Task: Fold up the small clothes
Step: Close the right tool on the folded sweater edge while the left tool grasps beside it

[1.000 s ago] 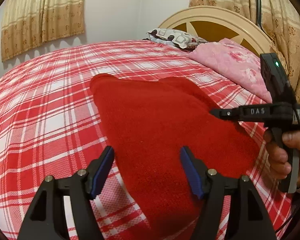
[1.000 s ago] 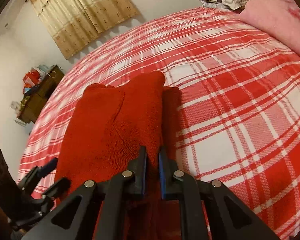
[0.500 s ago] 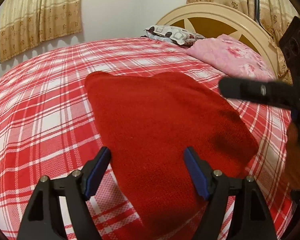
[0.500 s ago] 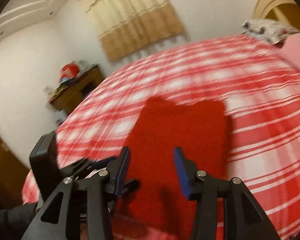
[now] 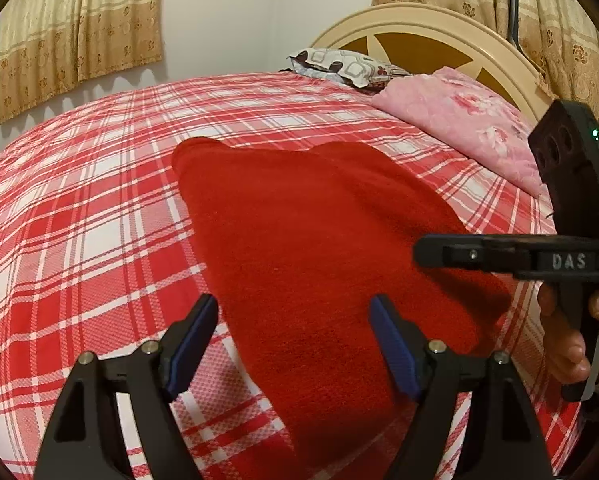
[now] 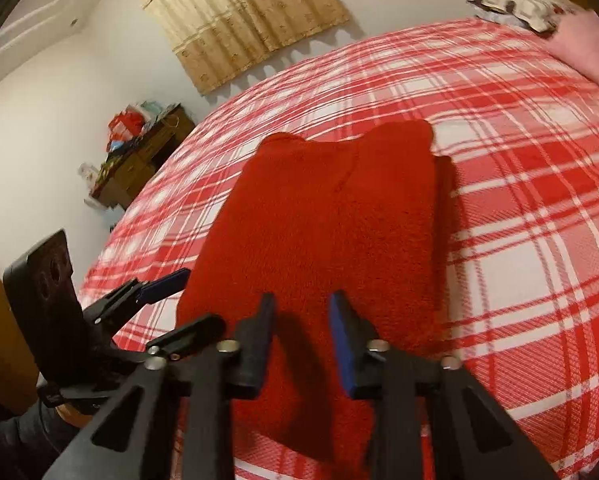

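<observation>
A red fleece garment [image 5: 319,248] lies folded flat on the red-and-white plaid bedspread [image 5: 79,240]; it also shows in the right wrist view [image 6: 331,216]. My left gripper [image 5: 295,340] is open and empty, hovering over the garment's near left edge. My right gripper [image 6: 301,336] is open and empty above the garment's near end. The right gripper shows from the side in the left wrist view [image 5: 499,256], at the garment's right edge. The left gripper shows at lower left in the right wrist view [image 6: 155,300].
A pink floral blanket [image 5: 467,120] and a patterned pillow [image 5: 339,66] lie by the cream headboard [image 5: 427,28]. A wooden cabinet [image 6: 139,156] with clutter stands beyond the bed's far side. Curtains hang on the walls.
My right gripper has let go of the garment, opened, and lifted back above its near end. The garment's folded layer now lies flat. My left gripper stayed open and barely moved.
</observation>
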